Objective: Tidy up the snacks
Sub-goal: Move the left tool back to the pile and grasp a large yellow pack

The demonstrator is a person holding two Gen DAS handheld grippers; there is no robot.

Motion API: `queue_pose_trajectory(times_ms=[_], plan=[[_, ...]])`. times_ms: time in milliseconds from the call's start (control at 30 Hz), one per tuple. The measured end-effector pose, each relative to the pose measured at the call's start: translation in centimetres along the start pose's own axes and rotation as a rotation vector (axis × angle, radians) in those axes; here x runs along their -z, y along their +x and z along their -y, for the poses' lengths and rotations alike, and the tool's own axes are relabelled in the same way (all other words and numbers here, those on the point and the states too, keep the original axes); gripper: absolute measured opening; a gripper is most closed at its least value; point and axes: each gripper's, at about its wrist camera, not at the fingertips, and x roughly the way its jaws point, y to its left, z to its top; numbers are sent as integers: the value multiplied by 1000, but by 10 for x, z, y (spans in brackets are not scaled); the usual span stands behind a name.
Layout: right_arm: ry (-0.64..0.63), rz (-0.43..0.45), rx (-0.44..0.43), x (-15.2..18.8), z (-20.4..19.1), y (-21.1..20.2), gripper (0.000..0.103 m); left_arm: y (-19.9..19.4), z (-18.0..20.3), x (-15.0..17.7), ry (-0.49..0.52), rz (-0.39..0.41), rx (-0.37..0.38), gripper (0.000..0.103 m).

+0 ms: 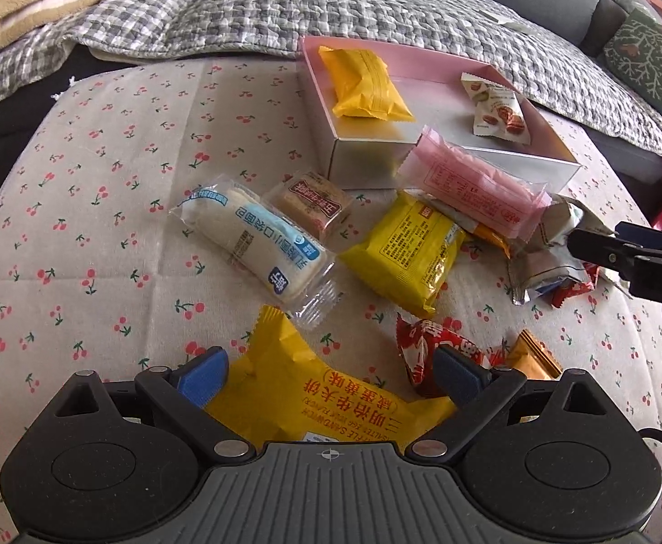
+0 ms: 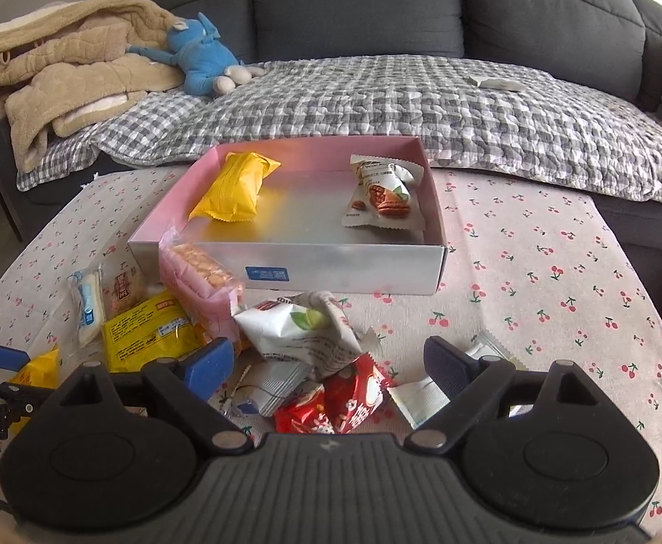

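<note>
A pink-lined silver box stands on the cherry-print table and holds a yellow packet and a nut packet. The box also shows in the left wrist view. My left gripper is open, its fingers either side of a yellow wafer packet lying on the cloth. My right gripper is open above a crumpled white packet and red packets. A pink cracker packet leans on the box front.
Loose snacks lie on the cloth: a white bread roll, a brown cake, a yellow packet, a red packet. A grey sofa with a checked quilt, beige blanket and blue plush toy stands behind the table.
</note>
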Motion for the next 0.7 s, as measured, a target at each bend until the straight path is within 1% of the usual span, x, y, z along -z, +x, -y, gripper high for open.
queue_pose_trajectory(times_ms=[67,200,267,400,467,533,567,600,633,667,700], plan=[[2,7,1,-4,1,4,88,3,-3,-3,-24,-15,-28,98],[-1,-7,-22,-7,0,11,88,8,-13,-6,-92,-69,-41,98],[-31,-11,-24,-8,-4,15,88,10,-19,-7,-119,-93,-40,98],[-101,-13,-9,-7,-13,24,87,10,-25,-5,-155,-109,-41,98],[-119,-38,-6,-5,-15,29,78,11,-27,-4,-173,-124,-19,96],[-141,-58,4,-2,-17,34,73,12,-27,-2,-194,-135,2,94],[-151,-61,12,-1,-18,35,69,12,-27,-2,-197,-132,2,91],[-164,-64,21,1,-20,36,69,11,-26,-2,-195,-126,0,89],[-176,-66,29,2,-20,37,66,10,-26,-2,-196,-119,-1,85],[-188,-67,39,2,-22,37,61,10,-26,-2,-198,-113,-3,79],[-205,-66,47,3,-23,37,61,9,-27,-3,-201,-107,-3,76]])
